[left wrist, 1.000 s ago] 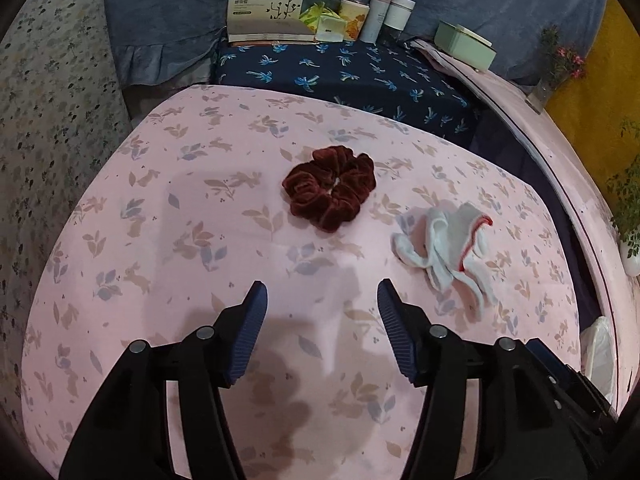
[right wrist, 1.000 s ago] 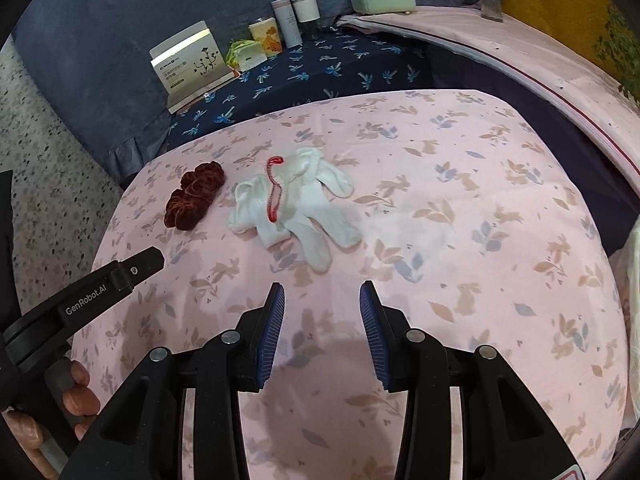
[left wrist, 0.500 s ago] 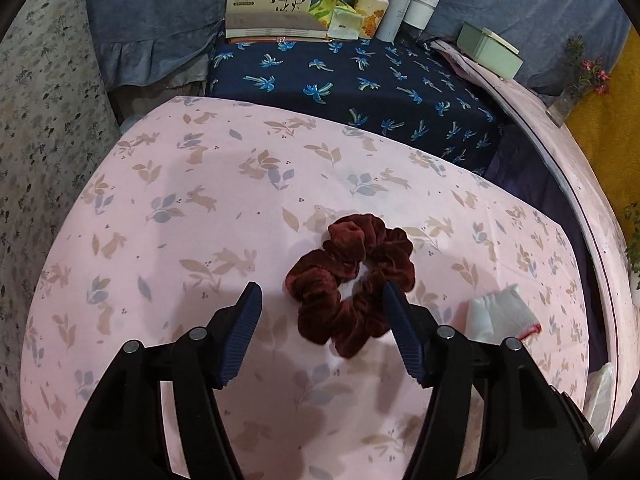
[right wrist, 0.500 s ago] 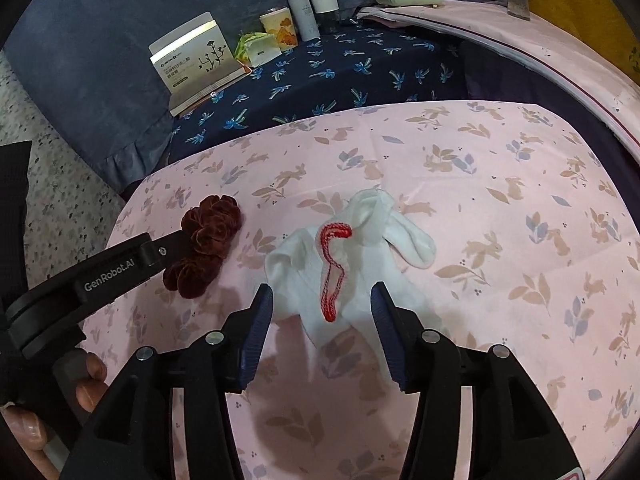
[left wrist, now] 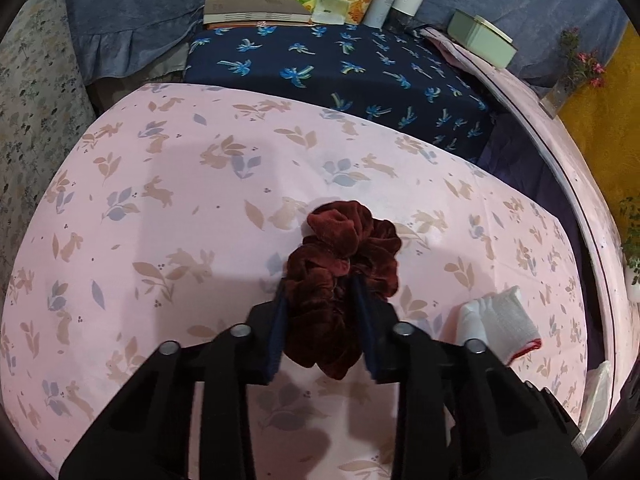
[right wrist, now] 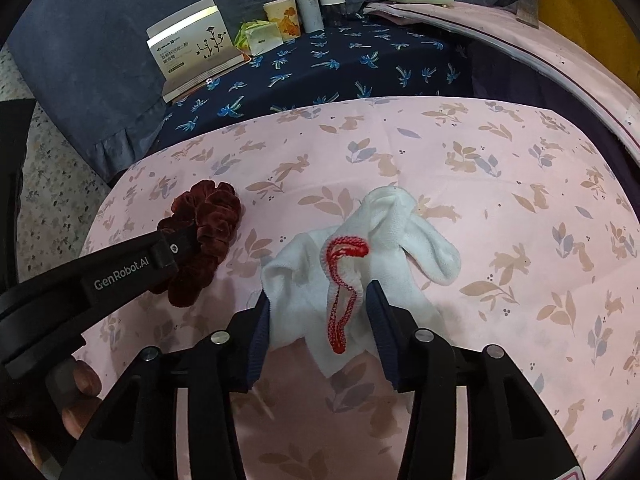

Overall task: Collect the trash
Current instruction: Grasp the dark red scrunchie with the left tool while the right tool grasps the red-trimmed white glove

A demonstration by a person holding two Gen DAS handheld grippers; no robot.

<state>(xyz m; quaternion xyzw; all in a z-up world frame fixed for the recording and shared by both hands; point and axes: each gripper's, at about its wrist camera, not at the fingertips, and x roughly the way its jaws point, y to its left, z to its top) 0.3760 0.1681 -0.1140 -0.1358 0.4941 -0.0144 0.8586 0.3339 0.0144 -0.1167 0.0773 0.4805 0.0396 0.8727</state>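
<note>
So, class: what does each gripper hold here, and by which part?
The left gripper has just closed on the maroon scrunchie, at its near side. The right gripper has closed around the white glove, at its red-edged cuff.

The scrunchie is dark maroon velvet, and the glove is white with a red stitched hem. Both lie on a pale pink sheet printed with tan rabbits and tan and grey-blue leaves, beyond which is a navy cloth with blue and white palm-like sprigs. The tongs are black with dark blue pads.
</note>
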